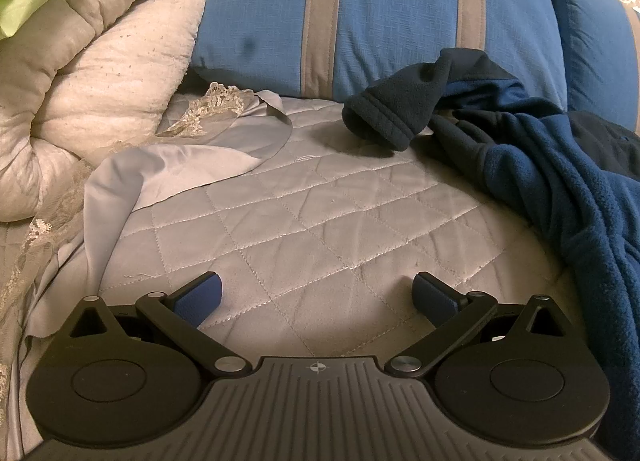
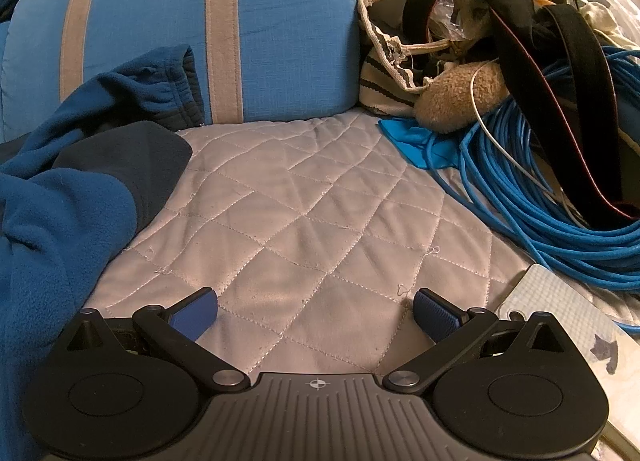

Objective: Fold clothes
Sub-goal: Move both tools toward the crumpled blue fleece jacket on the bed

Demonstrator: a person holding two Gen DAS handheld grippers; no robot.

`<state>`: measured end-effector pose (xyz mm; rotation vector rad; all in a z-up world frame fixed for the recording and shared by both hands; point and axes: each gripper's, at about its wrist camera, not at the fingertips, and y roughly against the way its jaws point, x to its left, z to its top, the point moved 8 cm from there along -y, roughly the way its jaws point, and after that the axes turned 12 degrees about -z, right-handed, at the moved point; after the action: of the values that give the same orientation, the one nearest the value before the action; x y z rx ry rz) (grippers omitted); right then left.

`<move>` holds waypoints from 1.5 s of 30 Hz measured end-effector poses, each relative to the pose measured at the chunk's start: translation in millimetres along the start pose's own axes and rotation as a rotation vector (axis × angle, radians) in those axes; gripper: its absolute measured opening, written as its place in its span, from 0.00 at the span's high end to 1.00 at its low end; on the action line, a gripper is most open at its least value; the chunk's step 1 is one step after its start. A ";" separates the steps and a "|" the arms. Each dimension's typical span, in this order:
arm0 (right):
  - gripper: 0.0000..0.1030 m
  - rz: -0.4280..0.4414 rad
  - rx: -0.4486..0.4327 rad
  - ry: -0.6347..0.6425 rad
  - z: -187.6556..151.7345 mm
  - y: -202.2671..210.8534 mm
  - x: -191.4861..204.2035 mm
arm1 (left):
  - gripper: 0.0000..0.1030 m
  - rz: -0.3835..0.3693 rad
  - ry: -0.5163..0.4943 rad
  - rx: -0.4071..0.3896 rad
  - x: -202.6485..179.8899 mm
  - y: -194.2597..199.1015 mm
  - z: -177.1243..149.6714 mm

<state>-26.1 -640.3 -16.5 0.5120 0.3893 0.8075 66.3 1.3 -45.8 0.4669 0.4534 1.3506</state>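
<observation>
Seen from the left wrist, a rolled pale comforter [image 1: 80, 93] sits at ten o'clock, with a loose grey satin cloth [image 1: 168, 165] spilling off it onto the quilted bed cover [image 1: 304, 221]. A blue striped pillow [image 1: 380, 17] stands at twelve. The blue fleece jacket [image 1: 568, 189], the garment to fold, lies crumpled at two to three o'clock of the left claw [image 1: 318, 295], its dark cuffed sleeve [image 1: 384, 117] reaching toward one o'clock. The left claw hangs wide open over bare quilt, nothing between its pads.

From the right wrist, the same jacket [image 2: 60, 197] fills nine to ten o'clock, a dark panel of it [image 2: 132, 157] nearest the centre. The right claw [image 2: 316, 311] is also spread wide and empty, over bare quilt. A coil of blue cable [image 2: 560, 205] and a heap of bags and straps [image 2: 500, 21] crowd one to three o'clock.

So the jacket lies between the two claws, its bulk running roughly from the pillow toward the near edge. Its cloth seems a little closer to the right claw, though the sleeve suits the left. Each must likely swing inward to take hold.
</observation>
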 end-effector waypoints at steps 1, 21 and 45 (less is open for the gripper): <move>0.00 -0.001 0.001 0.003 0.4 0.0 0.6 | 0.00 0.002 -0.002 0.001 -1.5 -0.7 -0.3; 0.00 0.028 -0.017 -0.021 -10.5 23.1 -8.7 | 0.00 0.023 0.060 0.133 -26.5 50.4 -19.1; 0.01 0.284 -0.049 0.050 40.7 109.9 31.8 | 0.00 -0.321 -0.012 -0.023 -238.6 148.5 -1.7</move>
<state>-48.9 -563.6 74.8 0.5084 0.3463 1.1031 -93.6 -210.6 46.3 0.3652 0.4807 1.0420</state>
